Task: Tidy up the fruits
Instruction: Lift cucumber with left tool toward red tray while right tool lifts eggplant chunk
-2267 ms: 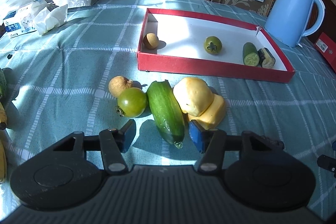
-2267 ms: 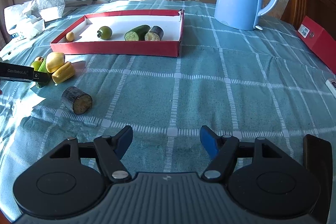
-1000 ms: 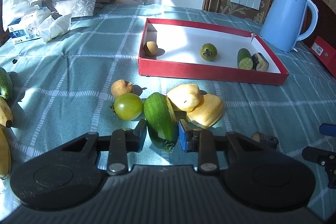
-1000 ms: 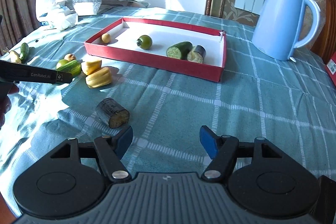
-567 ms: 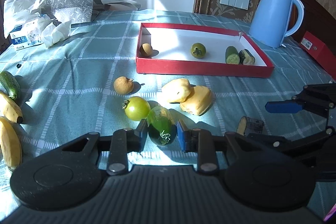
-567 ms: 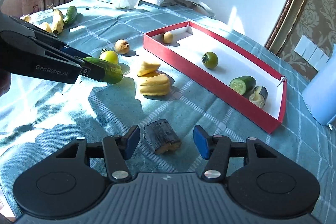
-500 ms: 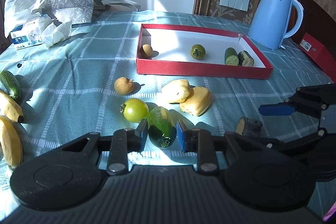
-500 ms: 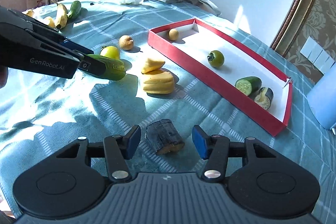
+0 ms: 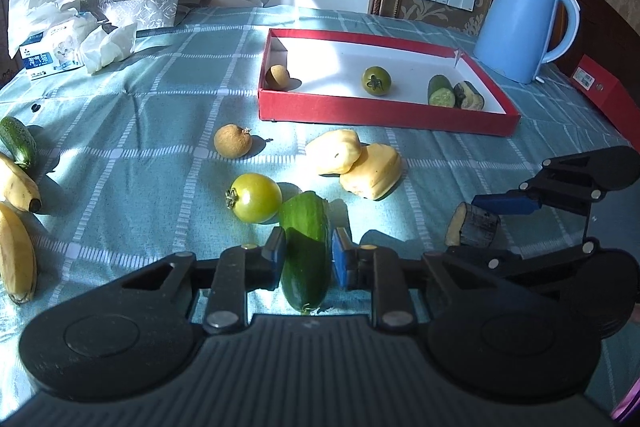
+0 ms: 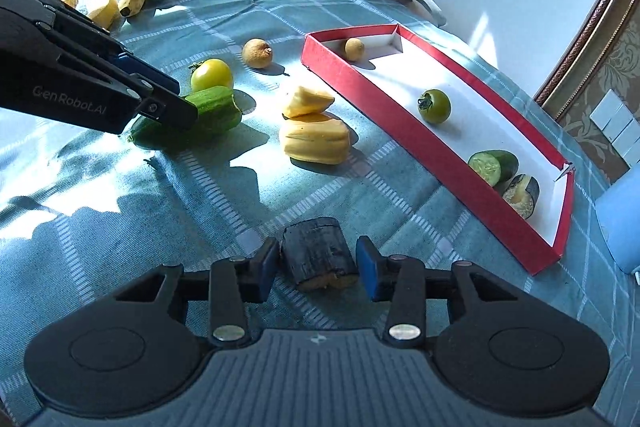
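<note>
My left gripper (image 9: 308, 258) is shut on a green cucumber (image 9: 306, 239), just in front of a green tomato (image 9: 256, 197); the right wrist view shows that left gripper (image 10: 176, 103) clamping the cucumber (image 10: 216, 107). A dark eggplant piece (image 10: 318, 259) lies on the cloth between the pads of my right gripper (image 10: 316, 263). Its jaws are closing, with thin gaps left at both sides. The red tray (image 9: 384, 115) holds a brown fruit, a green tomato (image 9: 376, 80), a cucumber half and an eggplant piece.
Two yellow pieces (image 9: 352, 163) and a brown round fruit (image 9: 233, 141) lie on the checked cloth before the tray. Bananas (image 9: 16, 187) and a small cucumber (image 9: 18, 143) sit at the left edge. A blue kettle (image 9: 520, 23) stands right of the tray, tissues (image 9: 100, 43) at the back left.
My right gripper swung over to the eggplant piece, rolled, and its jaws narrowed around it. My left gripper kept its hold on the cucumber and drew it slightly back from the yellow pieces.
</note>
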A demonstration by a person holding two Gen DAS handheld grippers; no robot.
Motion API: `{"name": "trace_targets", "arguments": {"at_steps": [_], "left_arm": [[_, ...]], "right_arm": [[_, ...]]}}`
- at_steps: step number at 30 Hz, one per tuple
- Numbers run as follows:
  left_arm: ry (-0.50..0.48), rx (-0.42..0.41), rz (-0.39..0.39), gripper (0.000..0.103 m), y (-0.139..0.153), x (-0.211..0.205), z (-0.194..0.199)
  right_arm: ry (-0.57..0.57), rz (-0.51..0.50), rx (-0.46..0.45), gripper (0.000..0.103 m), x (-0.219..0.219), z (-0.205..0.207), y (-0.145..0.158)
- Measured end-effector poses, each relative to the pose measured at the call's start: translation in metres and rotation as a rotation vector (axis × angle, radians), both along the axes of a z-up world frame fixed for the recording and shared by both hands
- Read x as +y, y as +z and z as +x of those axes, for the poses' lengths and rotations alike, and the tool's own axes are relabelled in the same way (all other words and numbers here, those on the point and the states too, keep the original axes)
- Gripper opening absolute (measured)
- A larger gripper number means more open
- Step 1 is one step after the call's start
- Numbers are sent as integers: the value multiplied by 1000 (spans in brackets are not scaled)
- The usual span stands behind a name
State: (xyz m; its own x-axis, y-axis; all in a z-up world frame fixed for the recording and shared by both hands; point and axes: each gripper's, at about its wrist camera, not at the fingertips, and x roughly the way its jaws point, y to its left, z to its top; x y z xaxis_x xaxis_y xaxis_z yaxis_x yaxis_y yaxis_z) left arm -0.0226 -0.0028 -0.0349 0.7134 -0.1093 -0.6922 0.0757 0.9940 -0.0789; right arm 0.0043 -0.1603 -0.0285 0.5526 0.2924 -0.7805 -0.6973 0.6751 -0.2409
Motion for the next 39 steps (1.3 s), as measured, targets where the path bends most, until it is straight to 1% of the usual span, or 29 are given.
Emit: {"name": "trace_targets", "arguments": {"at_steps": [4, 10, 12, 16, 19, 21, 26, 28, 34, 39], "left_arm": [[13, 9, 16, 24, -2, -4, 7], [15, 31, 47, 33, -8, -12, 11], [18, 31, 61, 33, -11, -15, 13], [14, 36, 72, 33, -14, -16, 15], [32, 51, 51, 28, -17, -10, 17], [38, 51, 30, 28, -17, -6, 16], [41, 42, 25, 28, -15, -6, 15], [41, 33, 12, 28, -12, -5, 13], [21, -8, 12, 28, 6, -9, 14], [-6, -76, 4, 28, 34, -13, 27]], "right_arm": [[-2, 12, 5, 41, -2, 0, 0], [-7, 24, 4, 41, -2, 1, 0], [-13, 34, 4, 41, -2, 1, 0], [-25, 46, -5, 36, -4, 1, 1], [-42, 56, -6, 35, -8, 1, 2], [-53, 62, -7, 35, -10, 1, 2], [-79, 84, -20, 34, -14, 0, 6], [-93, 91, -32, 34, -17, -1, 10], [-146, 115, -69, 34, -29, -2, 22], [-219, 146, -104, 34, -44, -2, 36]]}}
